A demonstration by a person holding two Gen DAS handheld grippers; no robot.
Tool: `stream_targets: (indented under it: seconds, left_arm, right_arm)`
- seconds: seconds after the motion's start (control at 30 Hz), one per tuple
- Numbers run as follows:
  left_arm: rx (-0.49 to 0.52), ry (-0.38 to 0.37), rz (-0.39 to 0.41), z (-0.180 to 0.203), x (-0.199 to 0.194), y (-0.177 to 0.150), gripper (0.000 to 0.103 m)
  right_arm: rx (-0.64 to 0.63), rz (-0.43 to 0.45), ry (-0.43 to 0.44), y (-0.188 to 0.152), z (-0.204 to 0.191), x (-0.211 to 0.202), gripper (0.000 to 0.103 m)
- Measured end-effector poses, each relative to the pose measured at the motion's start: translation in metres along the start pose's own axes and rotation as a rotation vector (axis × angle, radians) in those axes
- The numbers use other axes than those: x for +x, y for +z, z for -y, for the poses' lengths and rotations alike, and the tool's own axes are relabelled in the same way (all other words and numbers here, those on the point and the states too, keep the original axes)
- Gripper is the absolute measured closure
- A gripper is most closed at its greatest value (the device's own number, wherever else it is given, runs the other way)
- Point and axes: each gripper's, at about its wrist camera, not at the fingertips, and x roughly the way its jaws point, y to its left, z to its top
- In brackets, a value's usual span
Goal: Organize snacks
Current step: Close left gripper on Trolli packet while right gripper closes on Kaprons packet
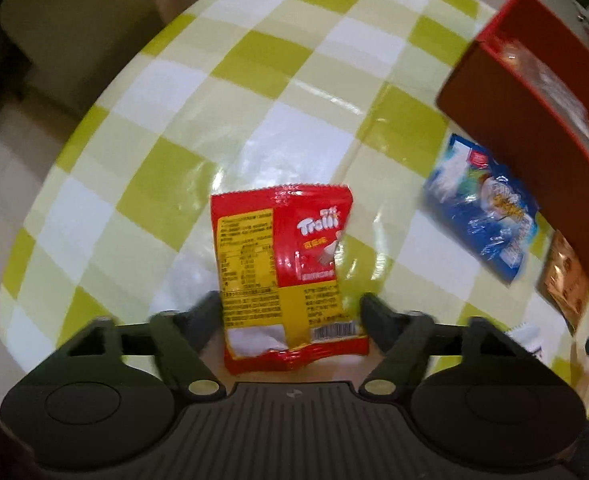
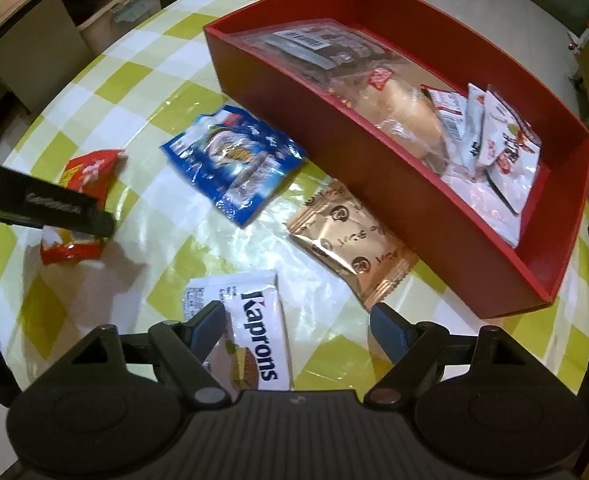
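The left gripper (image 1: 290, 300) straddles the red Trolli packet (image 1: 286, 276), its jaws not yet pressing it. The right gripper (image 2: 296, 312) hangs spread over the white Kaprons packet (image 2: 250, 328) near the table's near edge. Several packets already lie in the red box (image 2: 374, 184); the blue packet (image 2: 234, 164) and bronze packet (image 2: 350, 240), both illegible, remain on the checked table (image 2: 142, 80), so roughly half is done.
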Motion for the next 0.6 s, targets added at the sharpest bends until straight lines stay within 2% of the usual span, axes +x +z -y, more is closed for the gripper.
stream_targets:
  seconds: [0.07,0.23,0.3,0.4,0.53,0.6]
  left_arm:
    - [0.031,-0.008,-0.005,-0.003,-0.001,0.002,0.038]
    - [0.141,0.017,-0.006,-0.004,0.004,0.004,0.038]
    - [0.150,0.012,-0.002,-0.007,0.003,0.003,0.037]
    - [0.152,0.007,-0.002,-0.003,0.001,0.005,0.032]
    - [0.206,0.057,0.033,0.004,0.003,0.003,0.015]
    - [0.224,0.067,0.041,0.008,0.003,0.004,0.013]
  right_arm:
    - [0.003,-0.001,0.003,-0.001,0.002,0.000,0.014]
    - [0.021,-0.013,0.021,-0.005,0.005,0.004,0.013]
    - [0.039,-0.014,0.044,-0.005,0.006,0.006,0.012]
    - [0.055,-0.020,0.068,-0.003,0.004,0.010,0.009]
    - [0.026,-0.027,0.076,-0.001,-0.004,0.010,0.009]
    - [0.013,-0.035,0.087,-0.002,-0.009,0.012,0.009]
